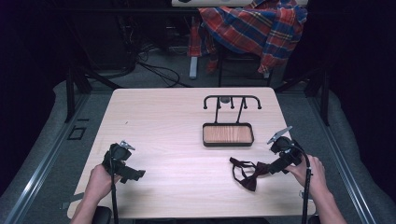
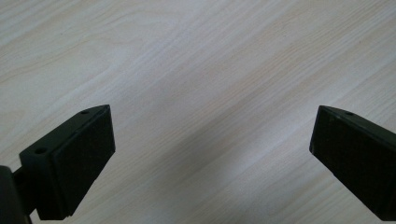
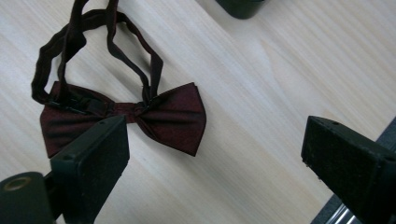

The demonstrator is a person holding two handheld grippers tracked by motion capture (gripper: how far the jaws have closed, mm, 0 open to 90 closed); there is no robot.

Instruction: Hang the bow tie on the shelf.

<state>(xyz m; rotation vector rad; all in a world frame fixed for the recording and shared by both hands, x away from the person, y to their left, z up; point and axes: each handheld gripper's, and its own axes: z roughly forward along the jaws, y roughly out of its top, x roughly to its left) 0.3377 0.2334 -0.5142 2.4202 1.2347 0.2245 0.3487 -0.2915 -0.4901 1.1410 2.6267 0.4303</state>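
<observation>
Wood table (image 1: 163, 135) w/ bow tie (image 1: 246, 173) & tray stand (image 1: 228, 134)

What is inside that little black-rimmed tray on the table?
The tray looks empty in the high view: just its wooden floor shows. The black hanger rack rises from its far edge. The dark red bow tie lies outside it, on the table.

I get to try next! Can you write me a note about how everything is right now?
Left hand-held gripper: open, nothing between its jaws, low over bare table at the near left.
Right hand-held gripper: open, jaws wide, just short of the dark red fabric bow tie with its black strap; not gripping it.
The bow tie lies flat on the pale wooden table, near right. The black wire hanger stand with a wooden tray base stands behind it, with nothing on it.
Done: nothing yet.
Left: probably grip the bow tie and move it to the stand.
</observation>
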